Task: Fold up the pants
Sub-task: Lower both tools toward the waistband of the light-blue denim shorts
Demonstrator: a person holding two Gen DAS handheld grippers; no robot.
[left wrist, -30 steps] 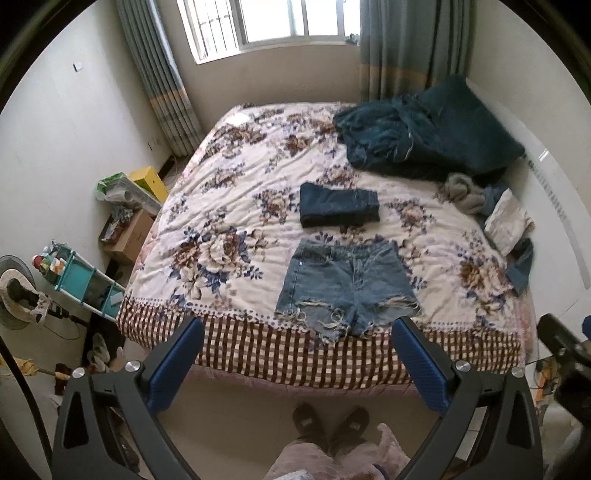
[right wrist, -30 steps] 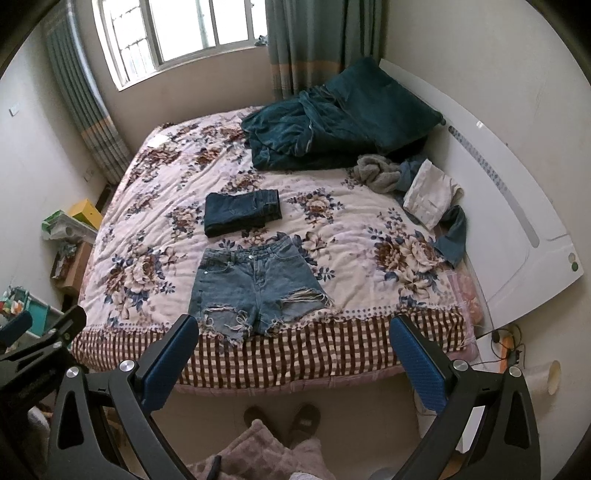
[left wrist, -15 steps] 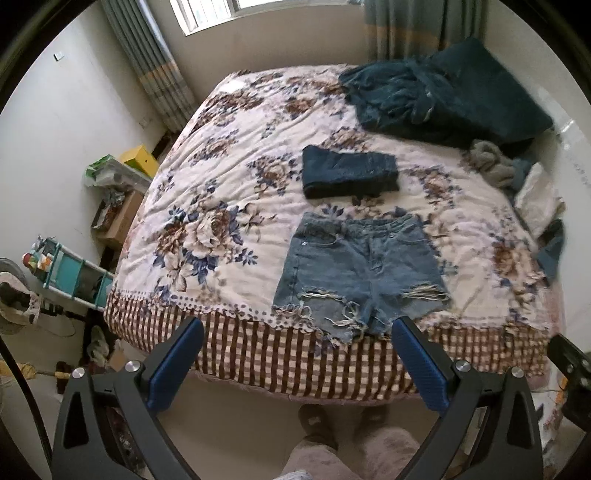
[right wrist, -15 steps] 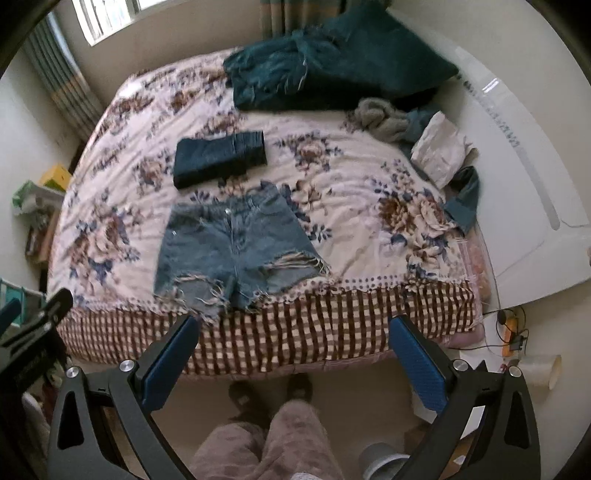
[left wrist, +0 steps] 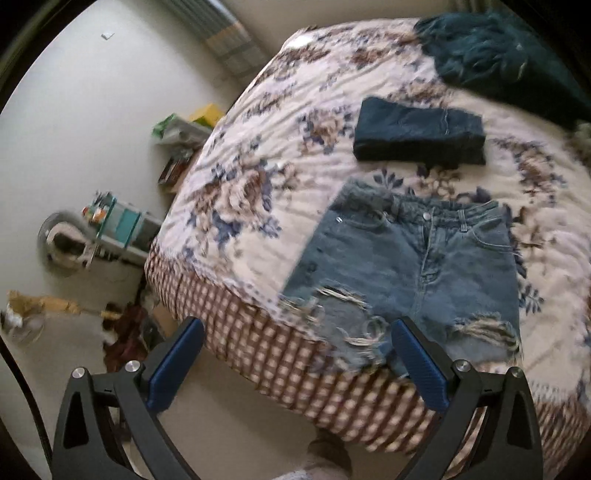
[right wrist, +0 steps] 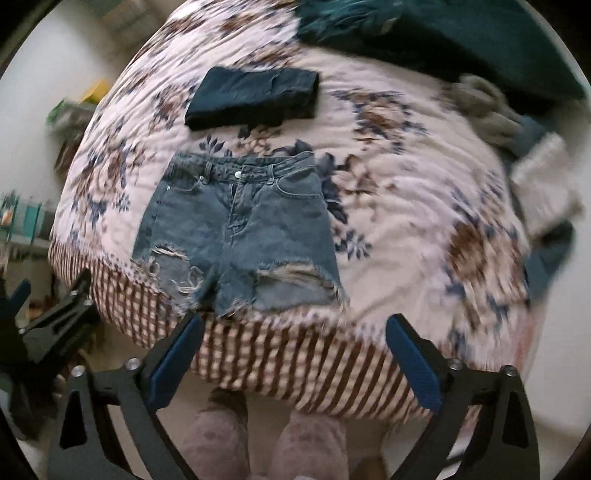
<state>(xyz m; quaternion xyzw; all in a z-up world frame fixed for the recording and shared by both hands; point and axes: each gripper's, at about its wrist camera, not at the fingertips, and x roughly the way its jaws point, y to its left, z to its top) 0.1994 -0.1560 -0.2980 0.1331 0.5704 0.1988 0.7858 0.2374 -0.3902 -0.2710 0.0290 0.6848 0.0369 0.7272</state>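
Note:
Light blue ripped denim shorts (left wrist: 413, 273) lie flat, waistband away from me, at the near edge of the floral bed; they also show in the right wrist view (right wrist: 240, 229). A folded dark denim garment (left wrist: 417, 136) lies just beyond them, also in the right wrist view (right wrist: 255, 96). My left gripper (left wrist: 295, 354) is open and empty, above the bed edge by the shorts' left leg hem. My right gripper (right wrist: 293, 350) is open and empty, above the bed edge just below the shorts' hems. The left gripper's body (right wrist: 44, 325) shows at the left of the right wrist view.
A dark teal blanket (right wrist: 443, 33) is piled at the head of the bed. Grey and white clothes (right wrist: 543, 181) lie at the bed's right side. A teal shelf cart (left wrist: 118, 221), a fan (left wrist: 62, 243) and boxes stand on the floor to the left. My slippered feet (right wrist: 266, 435) stand at the bed's foot.
Both grippers have moved forward and down toward the bed edge; the shorts now look larger and closer. The left view has swung to the left. Both grippers stay open.

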